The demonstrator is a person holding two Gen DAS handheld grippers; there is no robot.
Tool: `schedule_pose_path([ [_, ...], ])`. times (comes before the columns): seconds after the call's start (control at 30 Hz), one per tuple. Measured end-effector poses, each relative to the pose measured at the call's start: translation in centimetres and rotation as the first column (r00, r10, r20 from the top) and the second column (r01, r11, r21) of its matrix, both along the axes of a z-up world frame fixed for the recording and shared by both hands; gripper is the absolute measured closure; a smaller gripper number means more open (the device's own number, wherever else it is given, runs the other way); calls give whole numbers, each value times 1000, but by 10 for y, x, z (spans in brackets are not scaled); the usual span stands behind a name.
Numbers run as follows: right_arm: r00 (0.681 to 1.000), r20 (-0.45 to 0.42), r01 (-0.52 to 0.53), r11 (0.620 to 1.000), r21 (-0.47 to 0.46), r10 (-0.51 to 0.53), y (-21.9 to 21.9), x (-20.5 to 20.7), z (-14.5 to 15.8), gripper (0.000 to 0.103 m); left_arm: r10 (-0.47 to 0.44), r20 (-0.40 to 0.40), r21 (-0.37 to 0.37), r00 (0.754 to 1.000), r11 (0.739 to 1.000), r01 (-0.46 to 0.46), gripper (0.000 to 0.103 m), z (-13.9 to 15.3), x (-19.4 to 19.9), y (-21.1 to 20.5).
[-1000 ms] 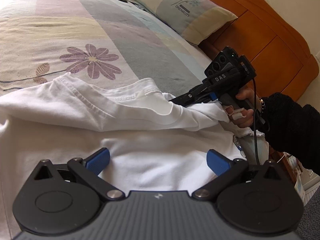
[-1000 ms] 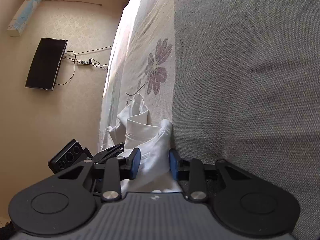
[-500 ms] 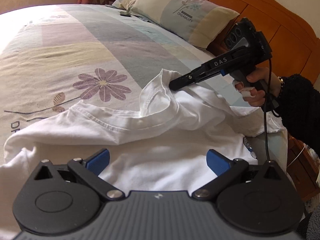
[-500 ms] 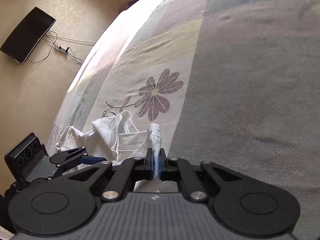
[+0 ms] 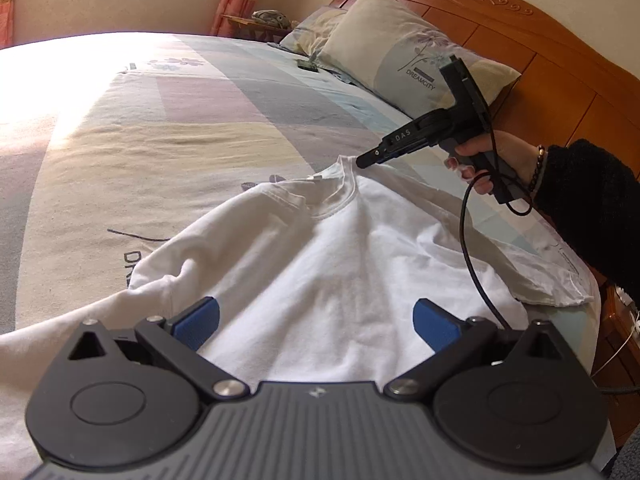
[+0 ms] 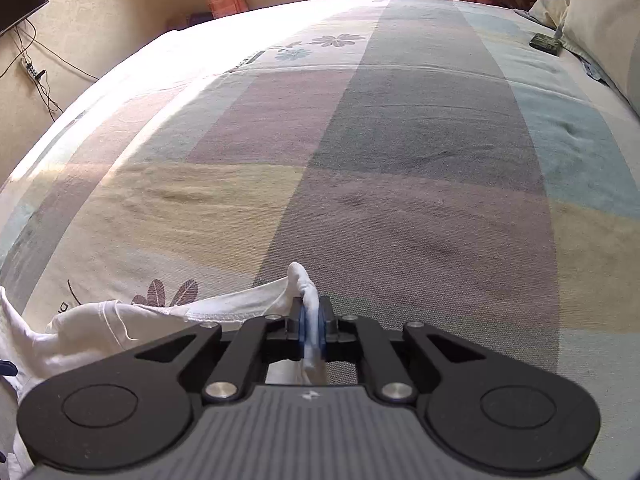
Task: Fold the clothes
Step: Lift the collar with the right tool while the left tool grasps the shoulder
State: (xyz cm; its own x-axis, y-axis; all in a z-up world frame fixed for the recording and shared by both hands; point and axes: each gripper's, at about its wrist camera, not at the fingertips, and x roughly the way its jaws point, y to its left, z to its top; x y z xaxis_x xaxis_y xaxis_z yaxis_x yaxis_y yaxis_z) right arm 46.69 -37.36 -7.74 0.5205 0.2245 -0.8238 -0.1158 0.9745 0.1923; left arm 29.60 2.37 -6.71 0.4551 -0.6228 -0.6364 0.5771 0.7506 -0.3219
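A white T-shirt [image 5: 340, 264] lies spread on the patchwork bedspread [image 5: 200, 128], its neckline towards the headboard. In the left wrist view my right gripper [image 5: 360, 161], held by a hand [image 5: 480, 156] in a black sleeve, pinches the cloth just beside the collar and holds it raised. Seen from the right wrist, a fold of the T-shirt [image 6: 120, 320] sits between the pads of the right gripper [image 6: 311, 328]; the jaws are opening slightly, but still press on the cloth. My left gripper [image 5: 316, 318] hovers open above the shirt's body with nothing gripped.
Two pillows [image 5: 420, 64] lean on the wooden headboard [image 5: 560, 60] at the right. A small dark device [image 6: 545, 43] lies on the bed near them. The bed's right edge drops to a wooden side unit [image 5: 616, 344]. A cable [image 5: 472, 248] trails over the shirt.
The right gripper closed on the cloth by the collar, rolled upright and lifted it, drawing the shirt out flatter. The left gripper rose and tilted up, staying open.
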Motion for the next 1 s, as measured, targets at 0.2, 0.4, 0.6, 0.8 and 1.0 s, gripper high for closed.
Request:
schedule_pose_path([
  [0.2,998,-27,53,998,21,-52,-3,-18,-9,58,33,-14,11,999,999,-33,1,-5,4,8],
  [0.4,998,56,-19,986,163,10,21,-54,34,35,81,-32,-23,996,996,-82,1,3,23,22],
  [0.6,966,45,-257,921,293,255,95,-102,24,26,144,-120,-76,982,985,-154,1,11,82,42],
  [0.8,912,138,-403,906,126,386,155,-65,31,26,234,-195,-164,953,950,-266,1,5,115,67],
  [1.0,935,73,-351,934,61,347,199,24,4,56,281,-298,-204,912,915,-348,1,-15,126,87],
])
